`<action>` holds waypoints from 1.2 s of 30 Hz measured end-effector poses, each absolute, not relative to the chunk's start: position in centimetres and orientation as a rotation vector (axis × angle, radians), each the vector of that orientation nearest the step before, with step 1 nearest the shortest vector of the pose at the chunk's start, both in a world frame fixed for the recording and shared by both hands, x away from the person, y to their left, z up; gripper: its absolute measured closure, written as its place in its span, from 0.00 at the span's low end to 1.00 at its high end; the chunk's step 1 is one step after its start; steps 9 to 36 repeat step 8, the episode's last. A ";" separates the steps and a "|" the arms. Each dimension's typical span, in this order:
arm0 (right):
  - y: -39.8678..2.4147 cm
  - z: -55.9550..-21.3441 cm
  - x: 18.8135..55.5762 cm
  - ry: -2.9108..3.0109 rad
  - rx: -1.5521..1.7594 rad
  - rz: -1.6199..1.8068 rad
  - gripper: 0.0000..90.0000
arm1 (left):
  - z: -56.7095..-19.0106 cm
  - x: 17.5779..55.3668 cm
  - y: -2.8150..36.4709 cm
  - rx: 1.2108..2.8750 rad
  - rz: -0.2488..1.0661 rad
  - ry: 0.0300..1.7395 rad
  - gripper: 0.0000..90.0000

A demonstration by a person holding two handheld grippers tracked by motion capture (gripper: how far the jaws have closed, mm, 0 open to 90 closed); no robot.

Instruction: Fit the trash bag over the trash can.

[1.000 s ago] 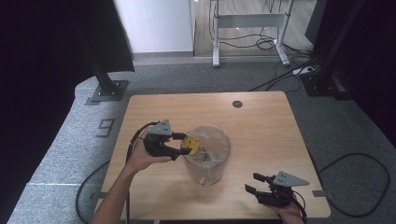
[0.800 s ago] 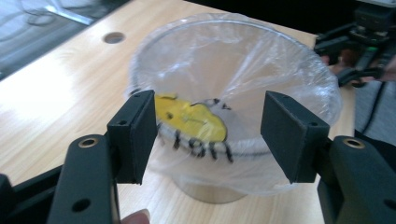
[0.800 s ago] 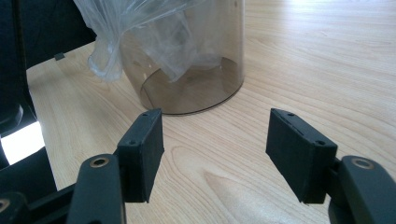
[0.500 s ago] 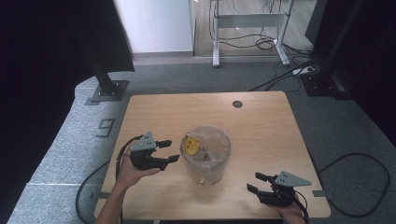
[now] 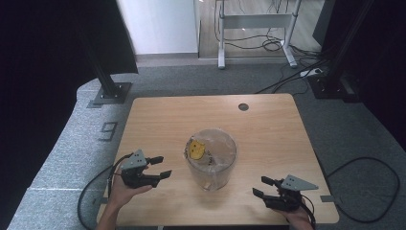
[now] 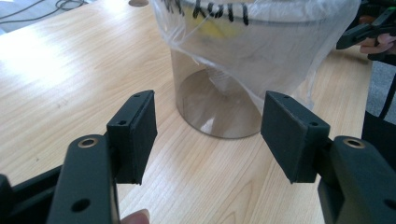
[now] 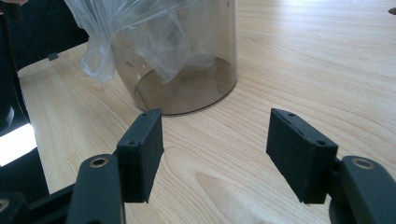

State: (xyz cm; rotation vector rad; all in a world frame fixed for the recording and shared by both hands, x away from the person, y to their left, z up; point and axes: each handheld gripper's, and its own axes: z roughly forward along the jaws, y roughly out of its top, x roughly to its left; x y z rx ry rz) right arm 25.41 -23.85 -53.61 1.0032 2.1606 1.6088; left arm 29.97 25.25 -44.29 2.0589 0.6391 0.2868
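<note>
Bag (image 5: 213, 151) already lines the clear bin (image 5: 211, 167) mid-table (image 5: 268, 124) with yellow item (image 5: 195, 149) inside, left gripper (image 5: 158, 166) and right gripper (image 5: 262, 186) both part open and empty beside it, so probably little left; left gripper view adds black lettering (image 6: 212, 10) on the bag

Wooden table (image 5: 158, 120) with grommet hole (image 5: 243, 107); white stand (image 5: 253, 21) behind.

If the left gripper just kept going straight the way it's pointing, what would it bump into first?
Most likely the clear bin lined with a plastic bag. In its own view the left gripper has open, empty jaws that frame the bin's base, with bare table between. The gap is hard to judge.
</note>
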 end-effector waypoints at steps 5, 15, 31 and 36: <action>-23.9 -53.4 25.5 2.151 1.002 1.609 0.39 | -44.6 30.0 25.2 2.064 0.287 0.644 0.39; -23.9 -53.3 25.4 2.142 1.002 1.612 0.39 | -44.9 30.1 25.3 2.064 0.283 0.653 0.39; -23.9 -53.3 25.4 2.142 1.002 1.612 0.39 | -44.9 30.1 25.3 2.064 0.283 0.653 0.39; -23.9 -53.3 25.4 2.142 1.002 1.612 0.39 | -44.9 30.1 25.3 2.064 0.283 0.653 0.39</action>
